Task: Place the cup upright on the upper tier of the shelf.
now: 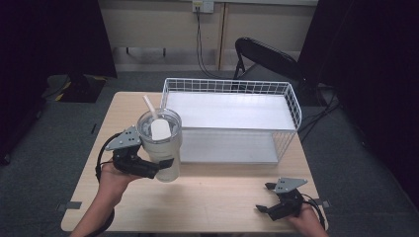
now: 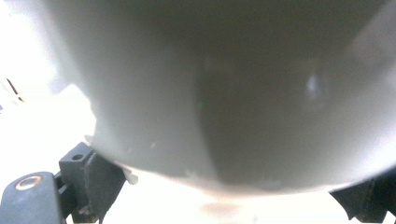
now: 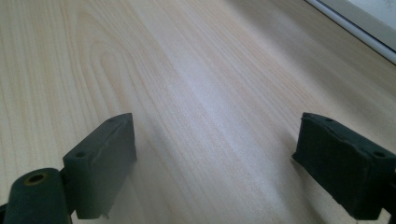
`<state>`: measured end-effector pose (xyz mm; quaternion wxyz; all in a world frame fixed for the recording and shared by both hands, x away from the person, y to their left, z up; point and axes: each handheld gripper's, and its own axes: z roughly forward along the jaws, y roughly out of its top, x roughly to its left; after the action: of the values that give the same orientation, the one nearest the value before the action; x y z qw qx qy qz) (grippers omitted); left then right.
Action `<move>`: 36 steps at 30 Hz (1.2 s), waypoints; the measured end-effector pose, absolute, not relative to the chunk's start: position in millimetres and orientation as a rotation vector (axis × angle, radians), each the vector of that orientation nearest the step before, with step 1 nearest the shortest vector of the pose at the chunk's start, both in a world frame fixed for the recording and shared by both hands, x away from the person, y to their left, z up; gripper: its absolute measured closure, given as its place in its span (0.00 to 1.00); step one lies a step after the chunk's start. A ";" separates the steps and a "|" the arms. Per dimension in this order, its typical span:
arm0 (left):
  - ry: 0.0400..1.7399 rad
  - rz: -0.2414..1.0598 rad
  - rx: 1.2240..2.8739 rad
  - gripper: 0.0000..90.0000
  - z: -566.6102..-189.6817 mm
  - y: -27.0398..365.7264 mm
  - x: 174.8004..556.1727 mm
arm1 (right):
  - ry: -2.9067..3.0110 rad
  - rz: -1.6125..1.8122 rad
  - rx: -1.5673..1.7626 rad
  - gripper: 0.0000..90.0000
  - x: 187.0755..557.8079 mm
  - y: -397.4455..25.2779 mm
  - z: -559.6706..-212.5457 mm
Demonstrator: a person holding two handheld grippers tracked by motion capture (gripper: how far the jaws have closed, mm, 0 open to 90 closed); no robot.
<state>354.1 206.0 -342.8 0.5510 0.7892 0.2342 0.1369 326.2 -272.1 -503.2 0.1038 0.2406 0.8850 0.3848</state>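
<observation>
Nearest the camera, at the table's (image 1: 207, 207) front edge and well to the right of the tumbler (image 1: 162, 148), the right gripper (image 1: 264, 197) rests low over bare wood with its jaws spread wide and nothing between them; its own view looks along pale grain toward a white strip cut off at the top right corner. Left of it, the left gripper (image 1: 168, 162) clamps the clear lidded tumbler around its lower body, holding it upright just in front of the white wire basket (image 1: 291, 106), with the tumbler's base at or just above the tabletop, which of the two is hard to tell. Seen from the left gripper view, the tumbler (image 2: 224, 93) is a blurred grey mass, both jaw tips partly hidden behind it. A white straw (image 1: 149, 106) rises from the lid, tilted left. Beyond the tumbler, the basket stands open and holds nothing. Past the basket, a dark folding chair (image 1: 267, 57) leans in shadow, its legs hidden
</observation>
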 end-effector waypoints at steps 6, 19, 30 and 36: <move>0.560 0.306 1.835 0.12 -332.4 204.4 358.5 | 2.610 1.135 0.710 0.13 326.2 -272.1 -503.2; 0.559 0.301 1.831 0.12 -311.6 194.0 366.3 | 2.610 1.135 0.710 0.13 326.2 -272.1 -503.2; 0.547 0.311 1.824 0.12 -286.9 186.2 373.8 | 2.610 1.135 0.710 0.13 326.2 -272.1 -503.2; 0.539 0.309 1.828 0.12 -273.5 182.0 377.8 | 2.609 1.136 0.712 0.13 326.1 -272.0 -503.2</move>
<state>377.8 182.0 -273.5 0.5692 0.7785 0.2295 0.1317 326.1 -272.0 -503.2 0.1041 0.2414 0.8847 0.3850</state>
